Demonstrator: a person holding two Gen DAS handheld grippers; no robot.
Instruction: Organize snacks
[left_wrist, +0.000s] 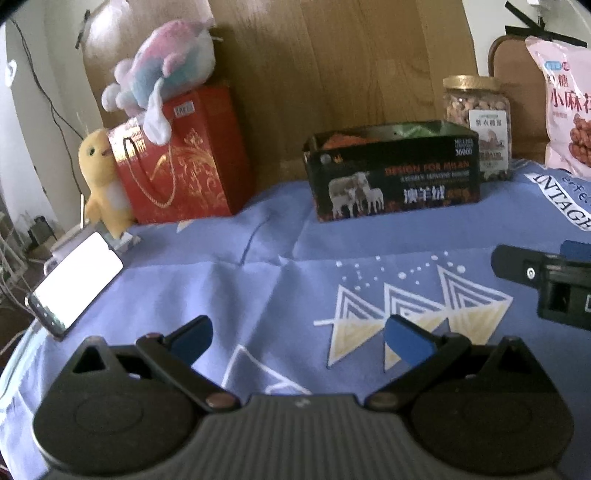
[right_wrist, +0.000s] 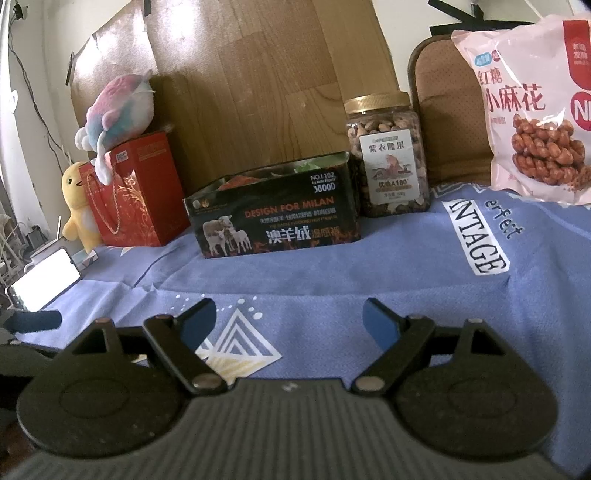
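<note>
Both empty and spread wide: left claw (left_wrist: 297, 338) and right claw (right_wrist: 289, 319), low over the blue-clothed table (right_wrist: 369, 266), probably ready to reach. Open tin box (right_wrist: 275, 218) at the back, likely the container; nut jar (right_wrist: 388, 158) touching it, pink snack bag (right_wrist: 532, 110) leaning further right.

Blue tablecloth (right_wrist: 369, 266) carries tin (right_wrist: 275, 214), jar (right_wrist: 388, 155), snack bag (right_wrist: 532, 110), phone (right_wrist: 44, 282).

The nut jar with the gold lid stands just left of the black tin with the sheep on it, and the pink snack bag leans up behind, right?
Not quite. The right wrist view shows the nut jar standing just right of the black tin, not left. Its lid is gold, and the pink snack bag does lean up behind, farther right.
</note>
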